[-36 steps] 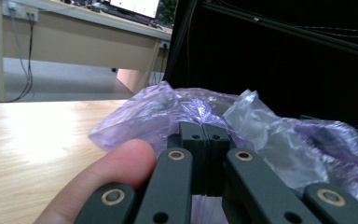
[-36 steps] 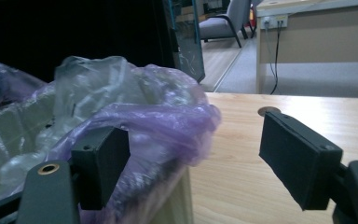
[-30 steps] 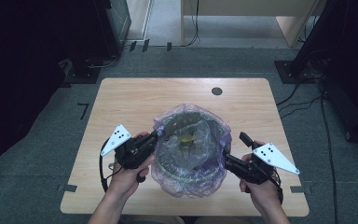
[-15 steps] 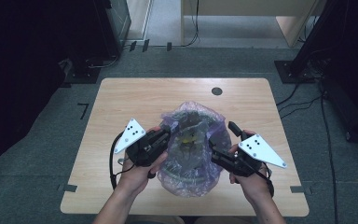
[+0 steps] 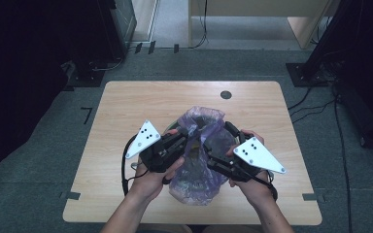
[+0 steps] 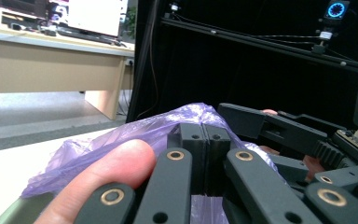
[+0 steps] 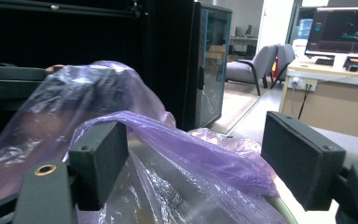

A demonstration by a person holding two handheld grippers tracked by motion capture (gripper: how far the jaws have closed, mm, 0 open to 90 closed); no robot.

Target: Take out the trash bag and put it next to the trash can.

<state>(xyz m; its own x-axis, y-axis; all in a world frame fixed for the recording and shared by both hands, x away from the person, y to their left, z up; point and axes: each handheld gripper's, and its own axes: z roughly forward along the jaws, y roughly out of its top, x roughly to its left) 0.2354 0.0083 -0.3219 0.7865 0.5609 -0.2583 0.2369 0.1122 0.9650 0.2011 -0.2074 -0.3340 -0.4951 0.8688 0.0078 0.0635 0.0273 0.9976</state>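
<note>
High view, crumpled translucent purple bag (image 5: 197, 160), gathered upward, dark contents inside

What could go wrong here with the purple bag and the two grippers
The left gripper is shut on a thin fold of the purple bag; pulling hard might tear the film or let it slip out.

The right gripper has its jaws open with the bag film draped between them, not pinched, so that side could drop if the bag is raised.

The round dish inside could tilt or slide if only one side is lifted.
</note>
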